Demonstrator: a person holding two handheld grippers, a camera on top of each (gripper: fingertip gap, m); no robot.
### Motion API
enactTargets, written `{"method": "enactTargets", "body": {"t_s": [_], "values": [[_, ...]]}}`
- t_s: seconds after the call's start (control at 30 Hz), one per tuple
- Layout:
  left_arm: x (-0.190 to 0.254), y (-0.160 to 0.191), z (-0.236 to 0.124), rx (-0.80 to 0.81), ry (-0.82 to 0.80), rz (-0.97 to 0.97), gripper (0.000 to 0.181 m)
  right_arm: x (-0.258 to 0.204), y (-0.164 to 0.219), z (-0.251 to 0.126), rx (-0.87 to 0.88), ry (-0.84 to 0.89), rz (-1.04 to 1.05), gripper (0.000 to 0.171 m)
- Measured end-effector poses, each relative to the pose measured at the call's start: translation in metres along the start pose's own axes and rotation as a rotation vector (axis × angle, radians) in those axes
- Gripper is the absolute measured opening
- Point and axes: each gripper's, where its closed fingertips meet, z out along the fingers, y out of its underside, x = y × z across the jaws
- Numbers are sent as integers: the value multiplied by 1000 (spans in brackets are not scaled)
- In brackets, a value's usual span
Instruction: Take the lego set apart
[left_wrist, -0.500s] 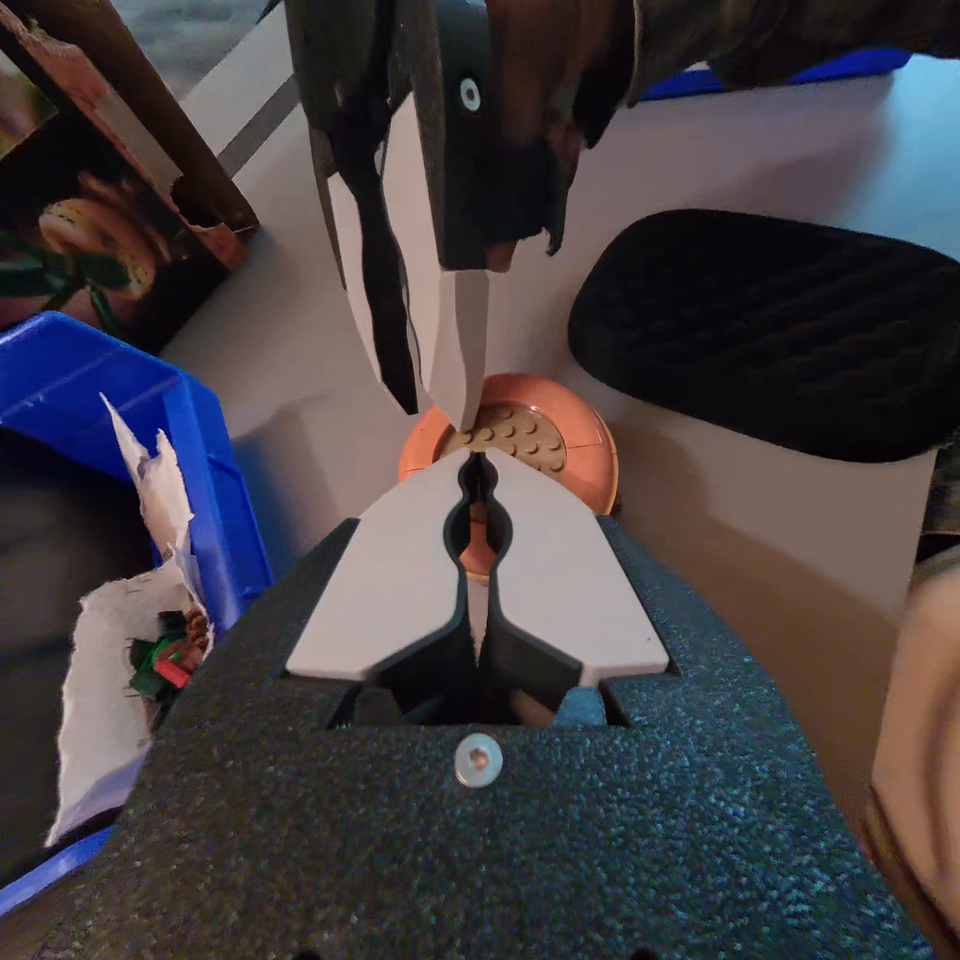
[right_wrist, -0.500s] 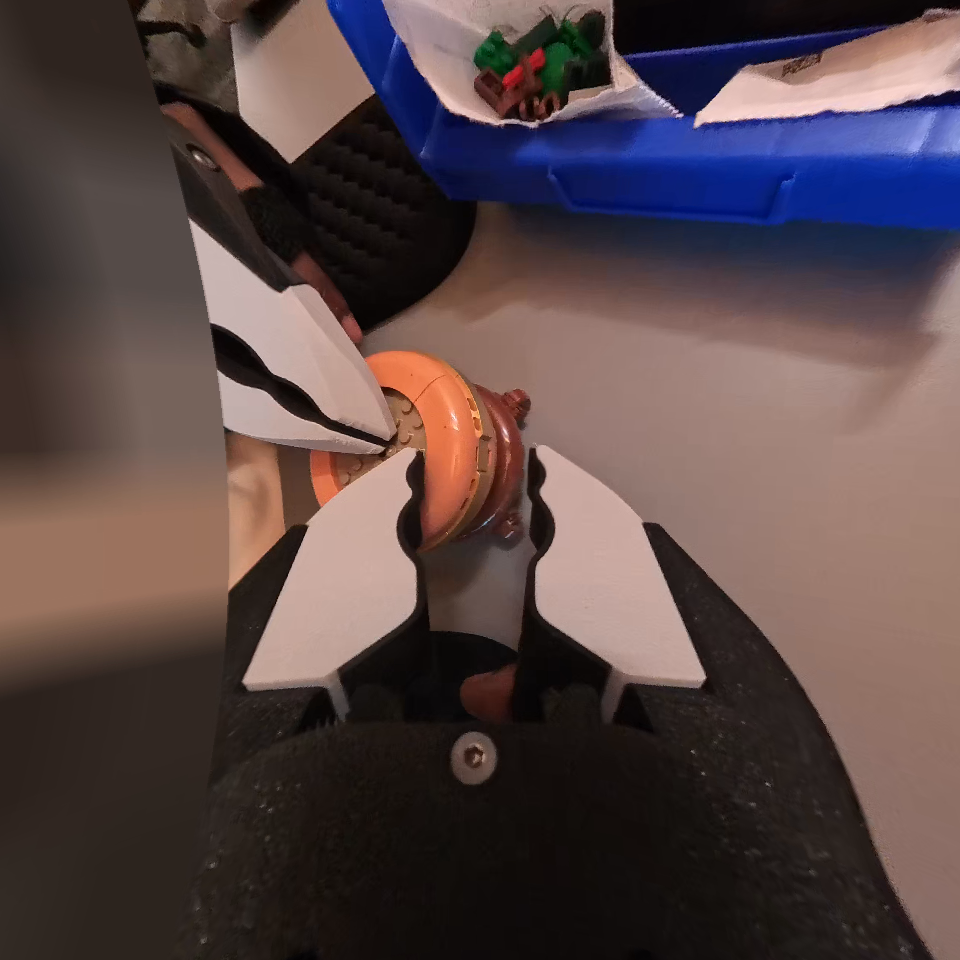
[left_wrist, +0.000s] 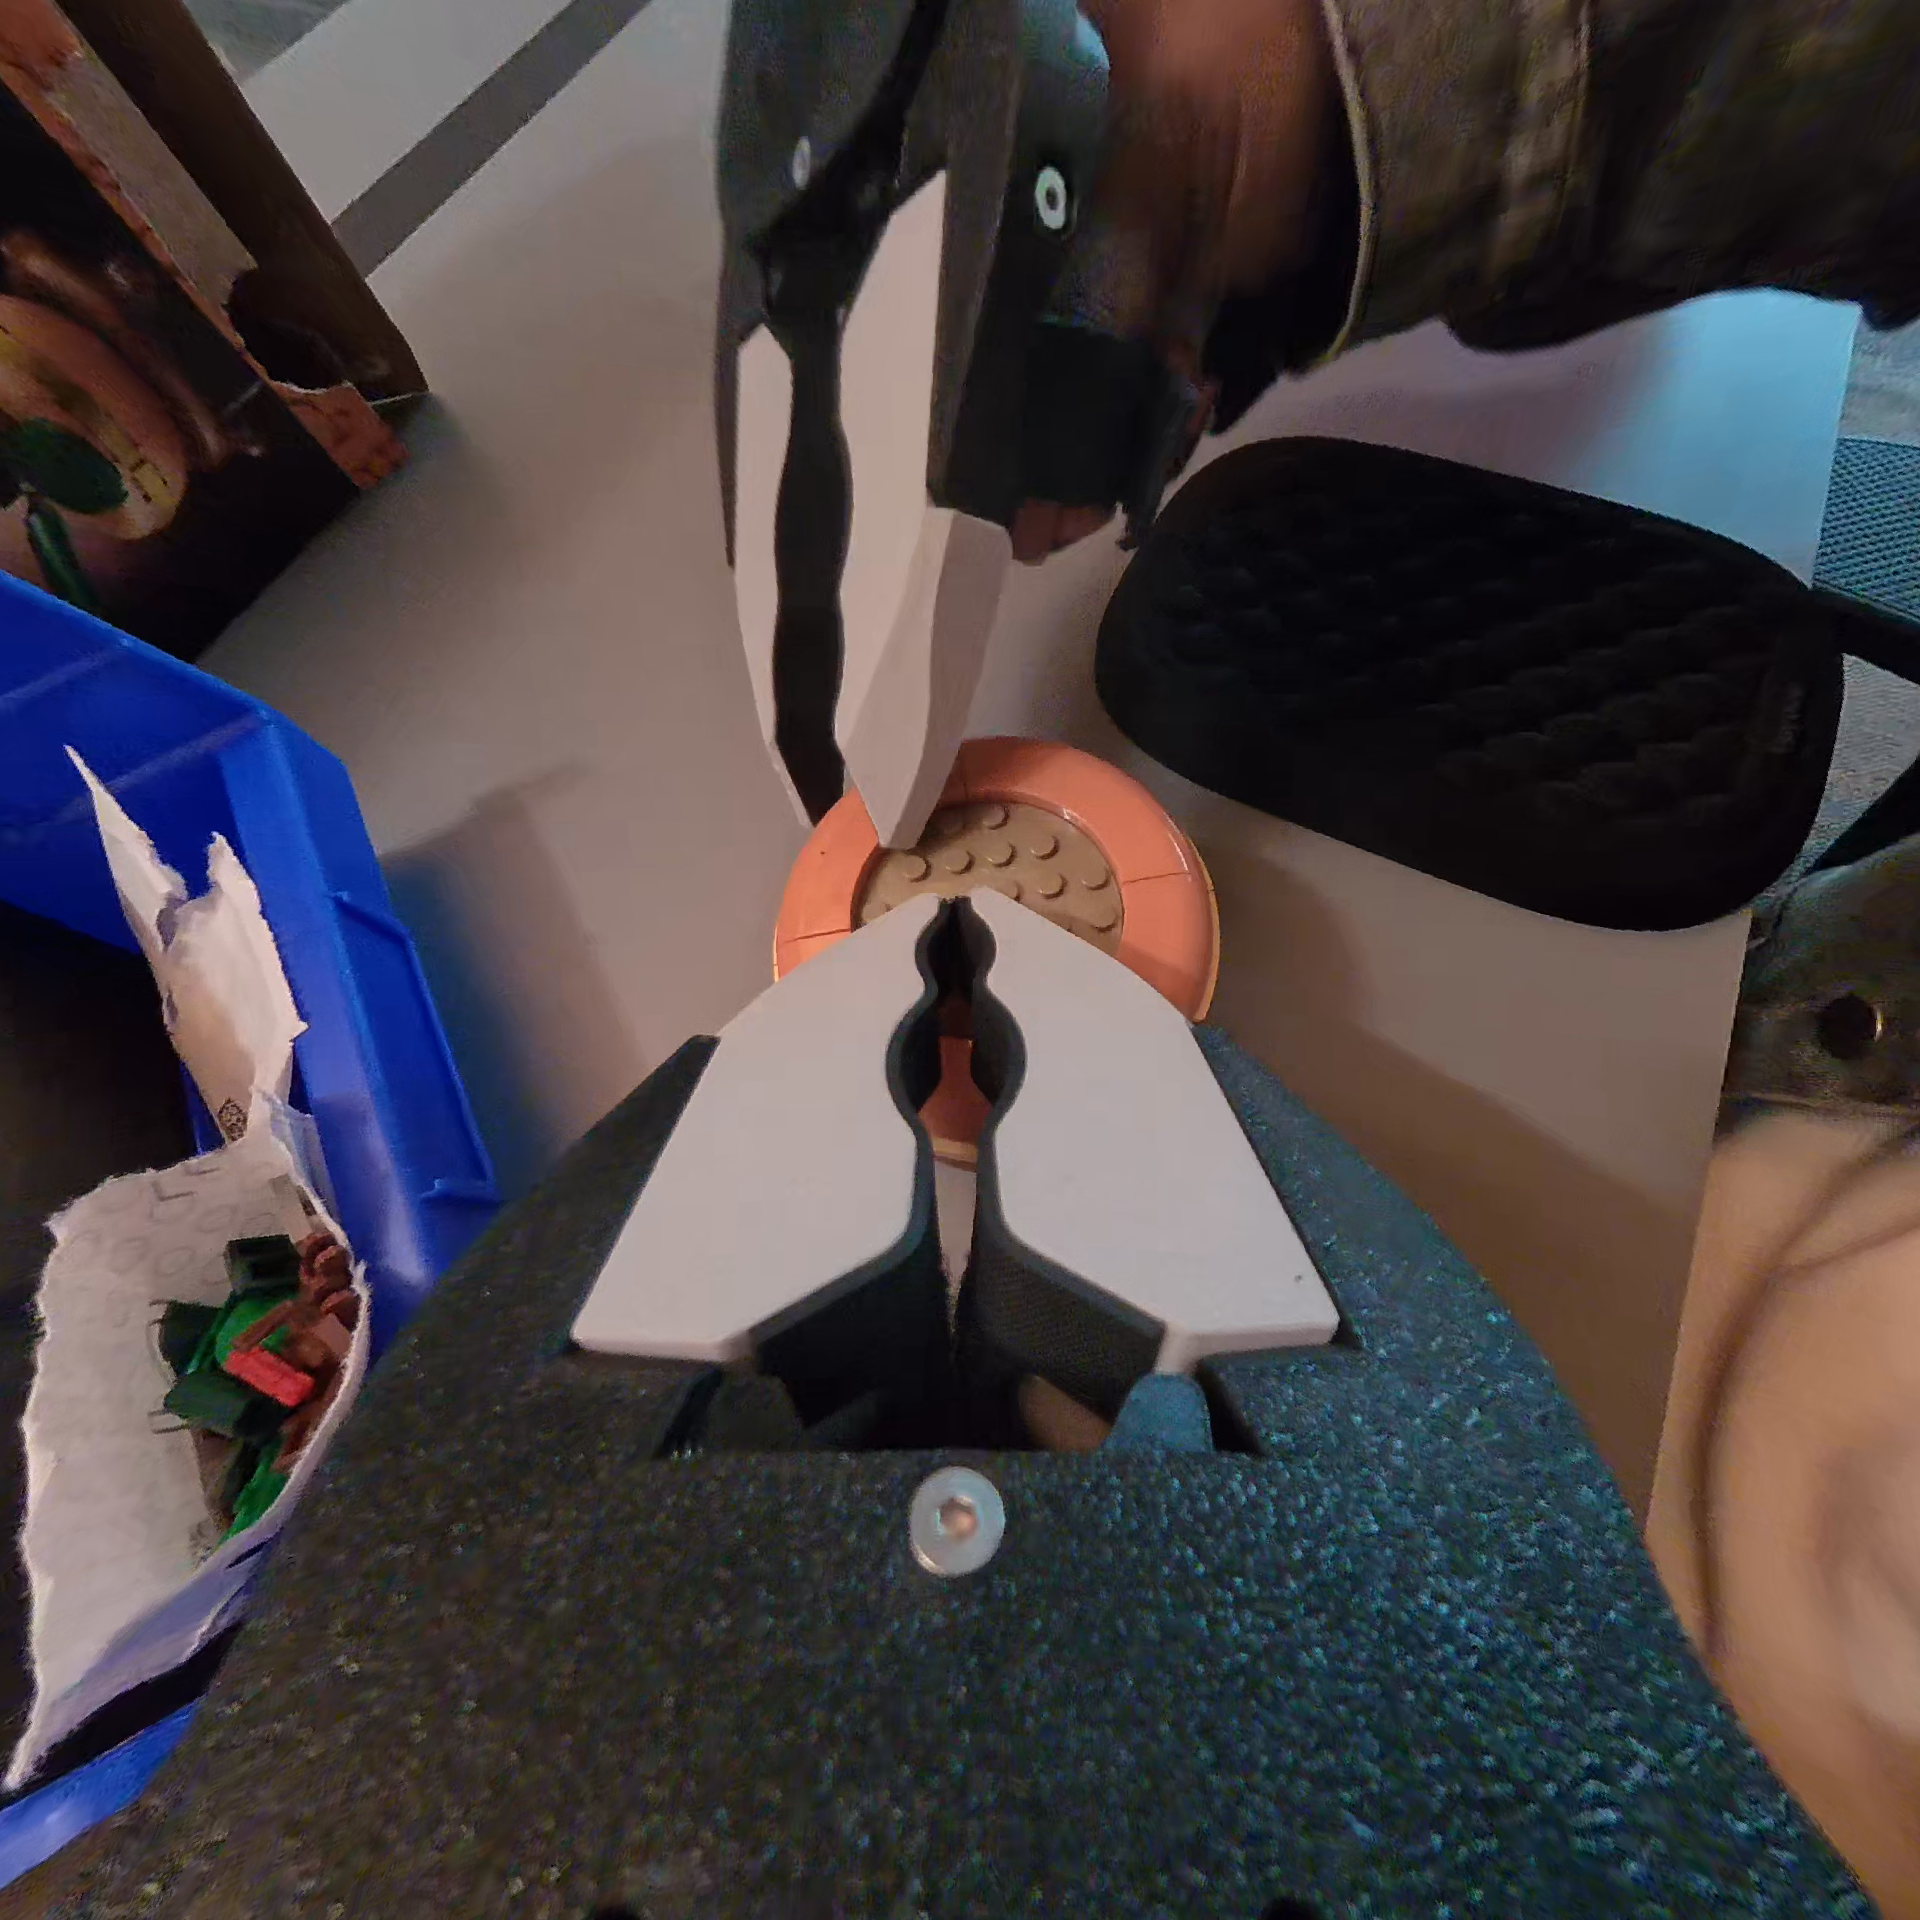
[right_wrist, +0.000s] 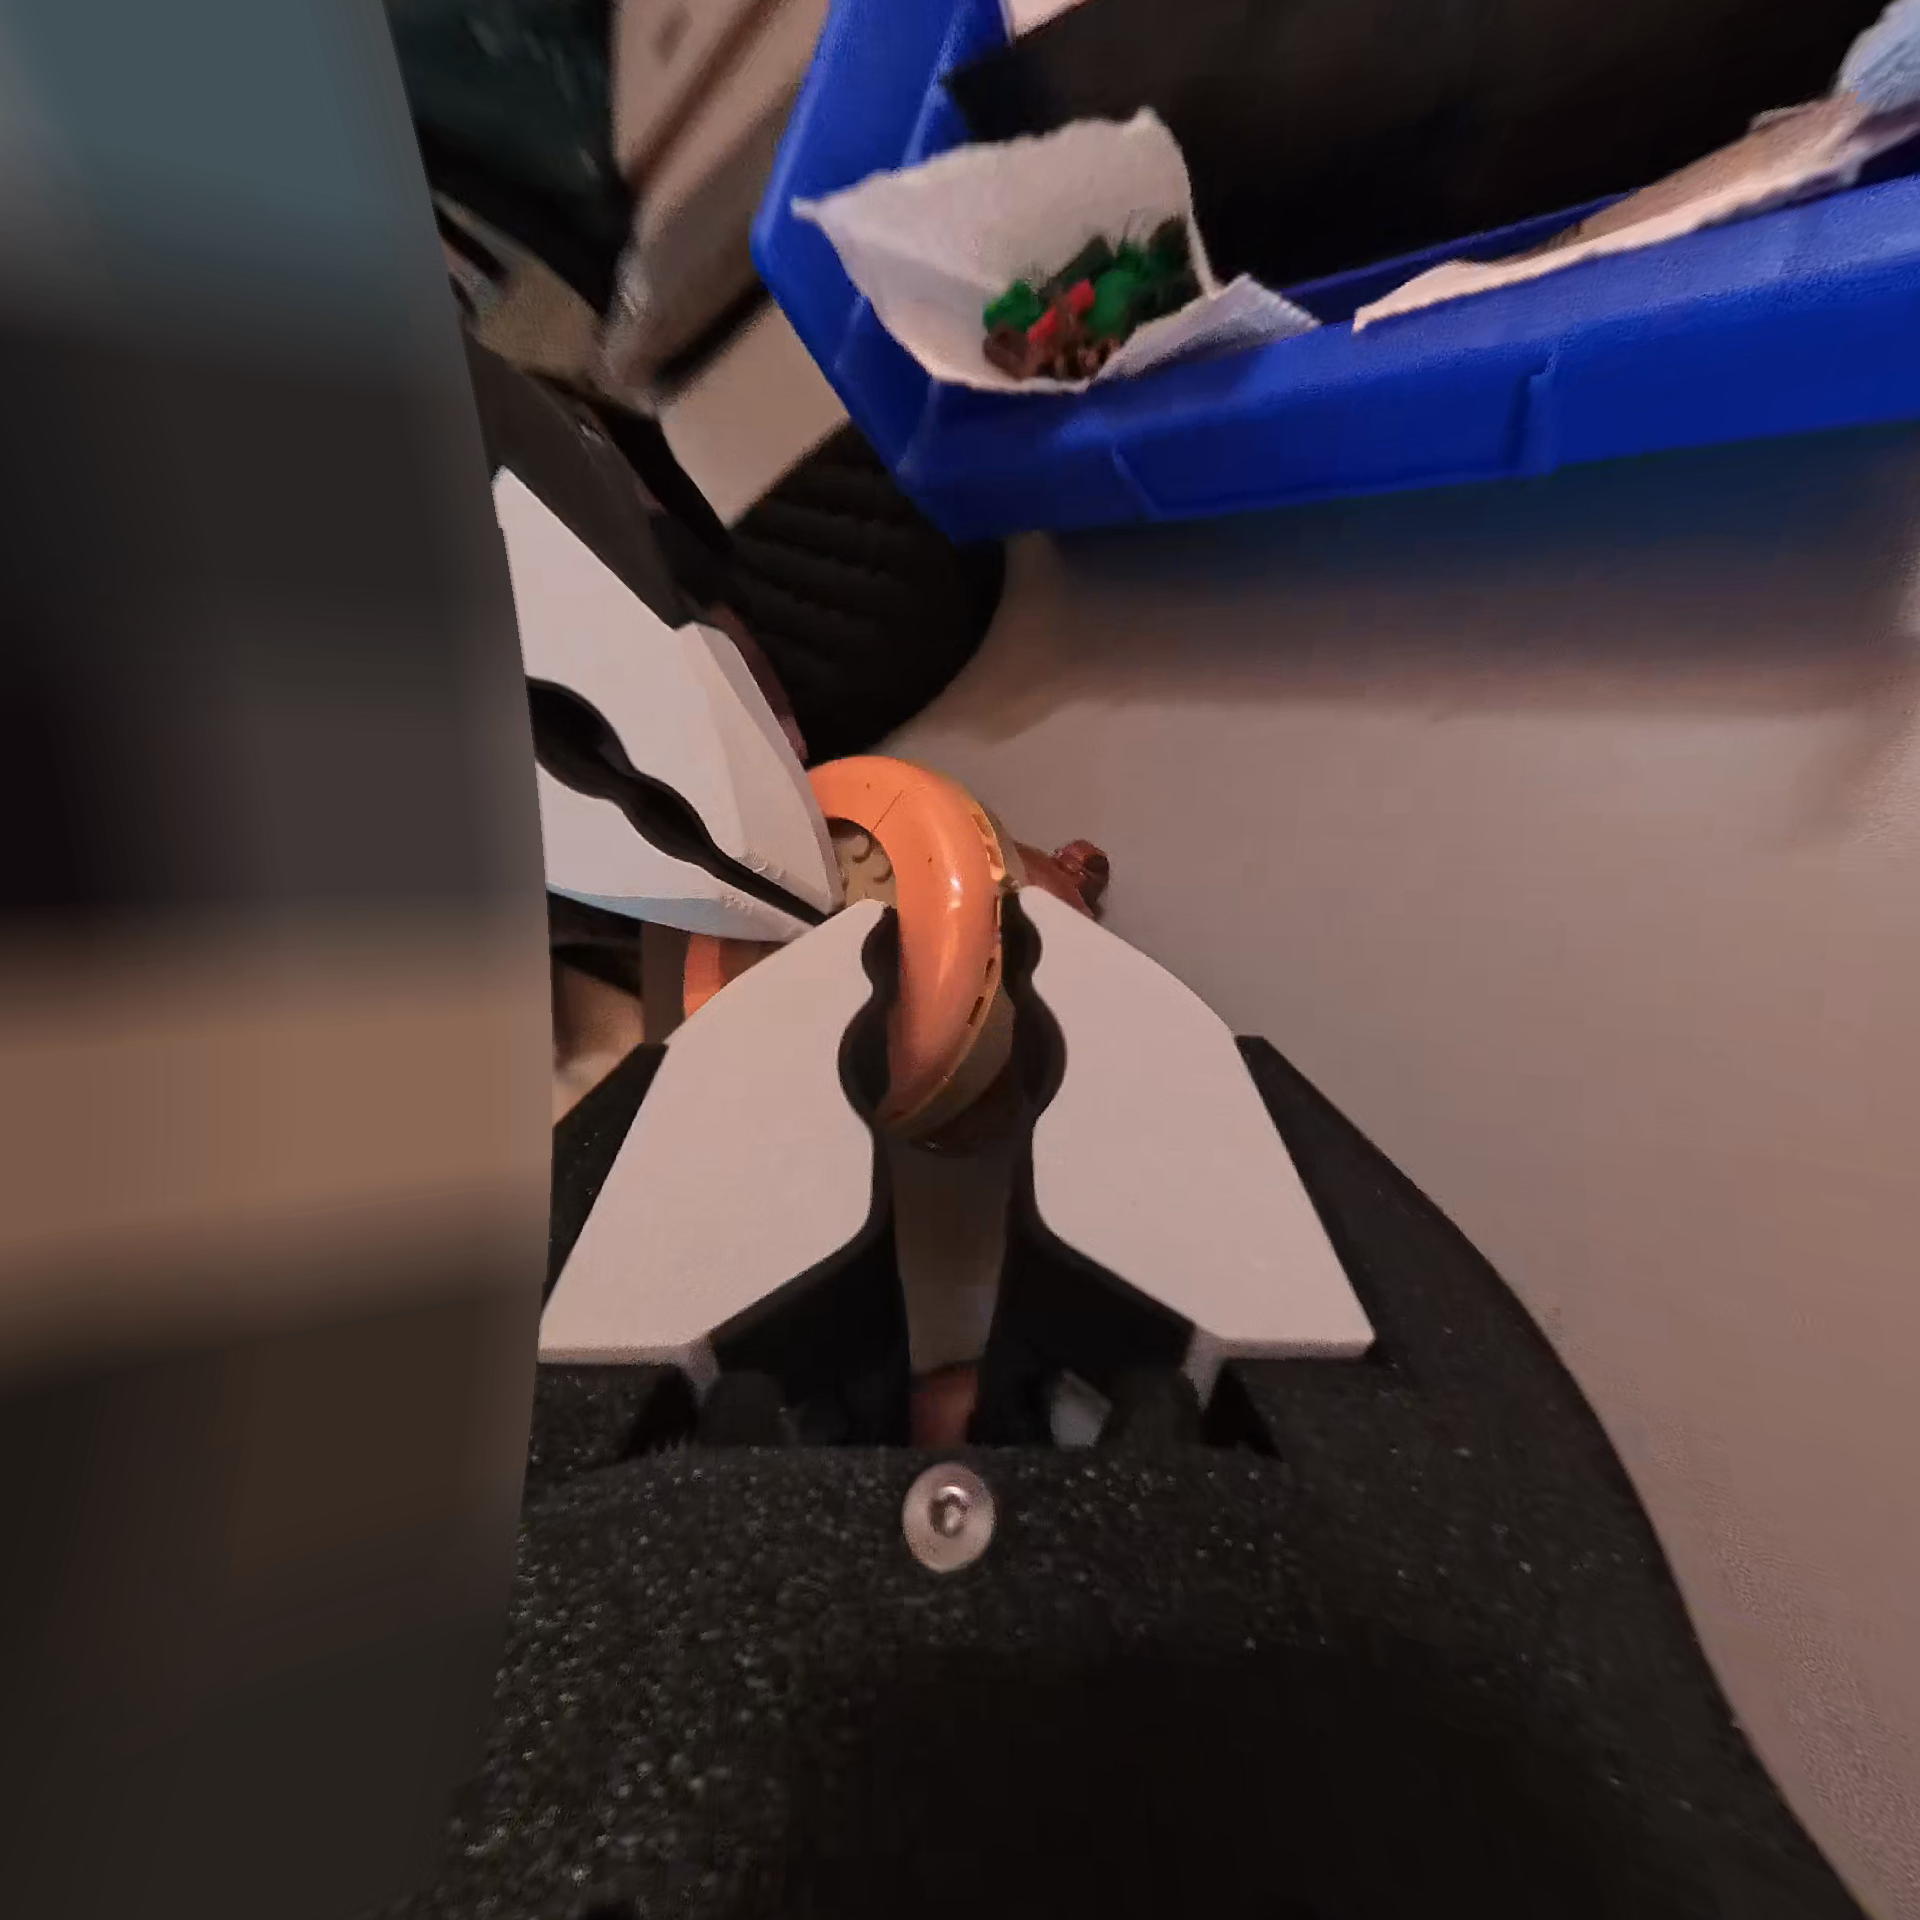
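The lego set (left_wrist: 1164, 883) is a round orange ring around a tan studded plate, with brown parts below it that show in the right wrist view (right_wrist: 940, 935). My left gripper (left_wrist: 951, 906) is shut on the set's near rim, and orange shows in the gap between its fingers. It appears at the left of the right wrist view (right_wrist: 821, 902), pinching the rim. My right gripper (right_wrist: 951, 906) is shut on the orange ring, one finger on each side of it. In the left wrist view it comes down from above (left_wrist: 862, 816) onto the far left rim.
A blue bin (left_wrist: 312, 883) on the left holds a torn white paper bag (left_wrist: 114, 1455) with green, red and brown pieces; the bin is also in the right wrist view (right_wrist: 1455, 416). A black padded pad (left_wrist: 1455, 675) lies right of the set. A picture box (left_wrist: 156, 312) stands at the back left. Left and right tips are no more than a few centimetres apart.
My right gripper was open around the ring and has closed on it. My left gripper stays shut on the rim. The set has barely moved.
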Motion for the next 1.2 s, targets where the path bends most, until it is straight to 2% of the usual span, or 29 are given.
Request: {"method": "enactTargets", "body": {"t_s": [0.13, 0.2, 0.27, 0.37, 0.4, 0.53, 0.6, 0.67, 0.73, 0.77, 0.8, 0.87, 1.0, 1.1, 1.2], "values": [[3, -1, 0, 14, 13, -7, 0, -2, -1, 1, 144, -98, 79, 17], [3, -1, 0, 7, 3, -3, 0, -3, -1, 0, 135, -48, 5, 17], [4, -1, 0, -4, -10, 10, 0, -4, 0, 0, 19, 143, -217, 16], [4, 0, 0, -15, -26, 14, 0, -4, -1, -3, -252, 469, -554, 12], [3, 0, 0, -18, -26, 16, 0, -7, -2, -1, -316, 511, -608, 4], [4, -1, 0, -4, -23, 25, 0, -11, -3, 2, -434, 440, -486, 0], [4, -1, 0, 5, -32, 29, 0, -1, -11, -3, -438, 475, -501, 17], [4, -1, 0, 17, -34, 33, 0, -10, -2, 1, -506, 334, -448, 25], [4, -1, 0, 22, -29, 40, 0, 2, -2, -2, -586, 334, -435, 41], [4, -1, 0, 23, -28, 46, 0, 1, -3, 0, -614, 283, -423, 37], [4, -1, 0, 25, -26, 52, 0, -3, -3, 4, -640, 216, -420, 25], [3, -1, 0, 27, -30, 58, 0, -2, -3, 7, -713, 162, -449, 19], [2, -1, 0, 21, -20, 23, 0, 0, -4, 7, -830, 219, -544, 15], [2, 0, 0, 28, -10, -12, 0, -1, -7, 7, -728, 354, -711, 13], [2, -1, 0, 57, -4, -35, 0, -3, -9, 6, -443, 444, -707, 10]]}}
